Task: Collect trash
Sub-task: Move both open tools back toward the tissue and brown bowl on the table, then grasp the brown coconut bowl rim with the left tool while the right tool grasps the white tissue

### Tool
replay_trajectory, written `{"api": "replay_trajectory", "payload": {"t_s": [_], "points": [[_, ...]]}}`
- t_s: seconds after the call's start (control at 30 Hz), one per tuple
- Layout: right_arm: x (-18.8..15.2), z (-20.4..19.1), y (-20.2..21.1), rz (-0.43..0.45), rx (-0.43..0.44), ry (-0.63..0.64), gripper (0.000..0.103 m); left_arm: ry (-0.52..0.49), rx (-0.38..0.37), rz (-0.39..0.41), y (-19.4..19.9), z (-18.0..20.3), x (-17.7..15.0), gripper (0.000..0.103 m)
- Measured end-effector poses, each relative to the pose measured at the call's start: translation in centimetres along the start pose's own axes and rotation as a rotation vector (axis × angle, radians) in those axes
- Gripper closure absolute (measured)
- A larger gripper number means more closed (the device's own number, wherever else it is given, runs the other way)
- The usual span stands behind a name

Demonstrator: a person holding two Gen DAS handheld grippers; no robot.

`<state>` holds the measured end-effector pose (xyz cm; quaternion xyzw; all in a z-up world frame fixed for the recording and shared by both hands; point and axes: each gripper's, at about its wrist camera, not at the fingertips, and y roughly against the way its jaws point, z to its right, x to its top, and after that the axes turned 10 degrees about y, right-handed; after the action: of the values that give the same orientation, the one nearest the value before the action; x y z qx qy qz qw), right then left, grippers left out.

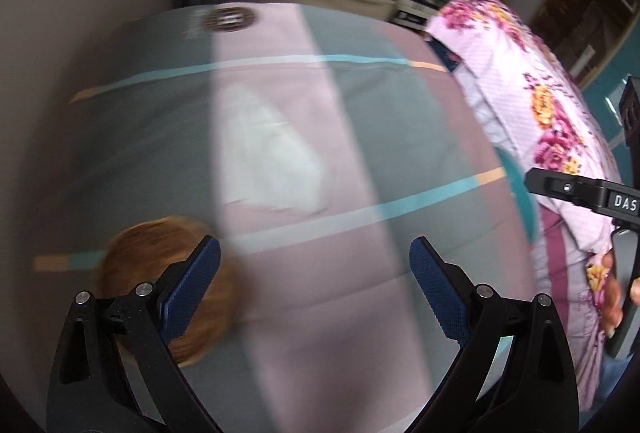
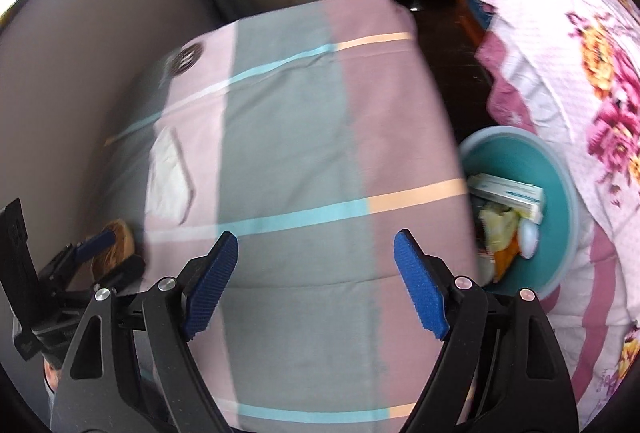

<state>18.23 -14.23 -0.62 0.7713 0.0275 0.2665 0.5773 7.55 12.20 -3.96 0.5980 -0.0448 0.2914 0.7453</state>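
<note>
I count two black grippers with blue ribbed pads, the left gripper [image 1: 315, 285] and the right gripper [image 2: 316, 283], one striped pink-and-grey bed sheet [image 2: 304, 137], one white flat tissue sheet [image 1: 272, 153], one brown round fuzzy object [image 1: 160, 273], one teal round plastic bin [image 2: 560, 201] holding one white rectangular carton [image 2: 508, 193], and one pink floral quilt [image 2: 580, 53]

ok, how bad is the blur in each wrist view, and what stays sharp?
Left wrist: heavy motion smear on the white paper and brown object; the left gripper stays sharp. Right wrist: bedsheet smeared, teal bin softer, right gripper crisp.
</note>
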Motion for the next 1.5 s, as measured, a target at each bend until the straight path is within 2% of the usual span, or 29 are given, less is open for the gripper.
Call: {"api": "replay_trajectory", "payload": {"t_s": [0.17,0.3,0.53,0.6,0.63,0.67,0.77,0.8,0.87,0.97,1.13,1.3,1.4,1.5], "points": [[0.3,-4.6,-1.4,-0.037,0.026,0.086,0.027,0.09,0.04,0.004,1.6,-6.5,-0.8,0.008],[0.5,-7.2,-2.5,-0.065,0.044,0.125,0.027,0.167,0.029,-0.009,1.9,-10.2,-1.3,0.008],[1.1,-10.9,-4.8,-0.108,0.056,0.196,0.027,0.191,0.026,-0.041,0.6,-12.2,-1.8,0.009],[1.2,-11.5,-5.4,-0.111,0.056,0.203,0.027,0.183,0.011,-0.03,0.4,-12.2,-1.9,0.027],[1.4,-11.8,-5.7,-0.112,0.056,0.204,0.027,0.175,0.004,-0.031,0.2,-12.1,-2.0,0.047],[1.6,-11.9,-6.0,-0.111,0.056,0.205,0.027,0.17,0.006,-0.033,-0.1,-11.9,-2.1,0.06],[1.6,-11.8,-6.2,-0.111,0.057,0.206,0.027,0.154,0.007,-0.027,-0.6,-11.5,-2.4,0.083],[1.8,-12.0,-6.5,-0.108,0.056,0.21,0.027,0.153,0.004,-0.021,-0.7,-11.4,-2.4,0.087],[2.4,-12.6,-7.3,-0.104,0.054,0.224,0.027,0.164,0.003,0.002,-0.6,-11.5,-2.2,0.088],[3.7,-13.4,-8.7,-0.102,0.053,0.245,0.027,0.172,0.041,0.036,-0.3,-12.2,-1.2,0.089],[5.9,-15.2,-11.4,-0.098,0.059,0.291,0.027,0.225,0.104,0.077,0.4,-15.4,0.5,0.09],[7.0,-17.6,-14.0,-0.085,0.05,0.374,0.027,0.249,0.077,0.063,0.6,-16.8,0.9,0.089],[7.3,-18.5,-15.1,-0.075,0.041,0.417,0.027,0.265,0.036,0.035,0.4,-17.0,0.7,0.088],[7.1,-19.1,-15.9,-0.066,0.032,0.451,0.034,0.281,0.013,0.028,0.7,-17.4,0.4,0.072]]}}
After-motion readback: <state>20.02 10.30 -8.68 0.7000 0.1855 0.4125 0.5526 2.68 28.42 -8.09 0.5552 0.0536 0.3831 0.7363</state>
